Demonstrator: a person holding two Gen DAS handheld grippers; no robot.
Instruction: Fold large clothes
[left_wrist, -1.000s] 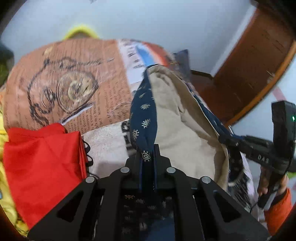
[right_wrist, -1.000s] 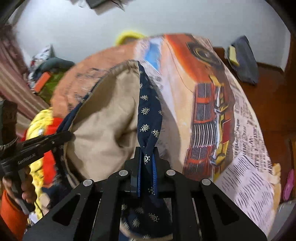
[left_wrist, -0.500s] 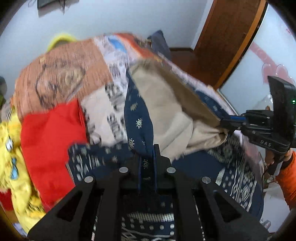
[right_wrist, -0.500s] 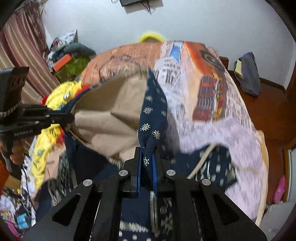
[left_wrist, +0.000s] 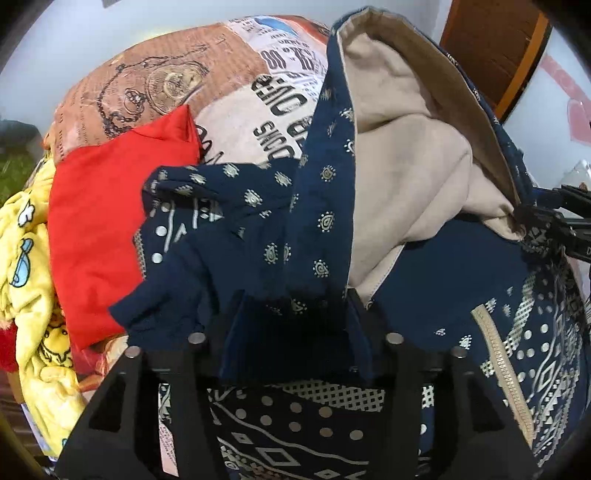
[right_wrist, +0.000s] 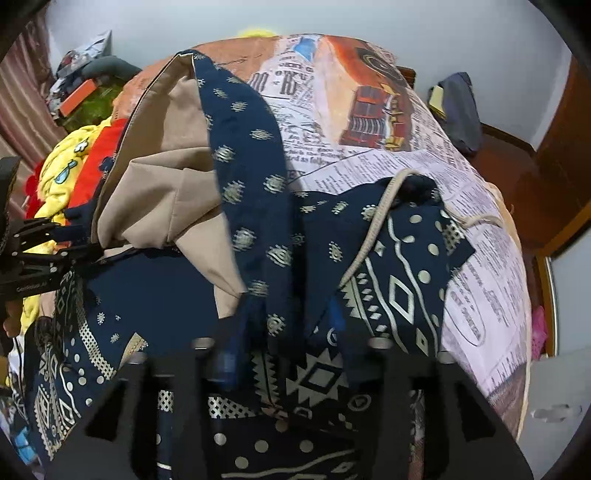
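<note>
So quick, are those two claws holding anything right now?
Left gripper: jaws just opened, navy garment loose between them.
Right gripper: jaws just opened, same garment between them.

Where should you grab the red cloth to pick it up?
Probably the red cloth's upper right corner, coming from above: it lies flat on the printed bedspread with that corner free, while the navy patterned garment overlaps its right edge.

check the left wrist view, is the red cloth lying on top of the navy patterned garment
No, the red cloth lies beside the navy garment, whose edge overlaps it.
</note>
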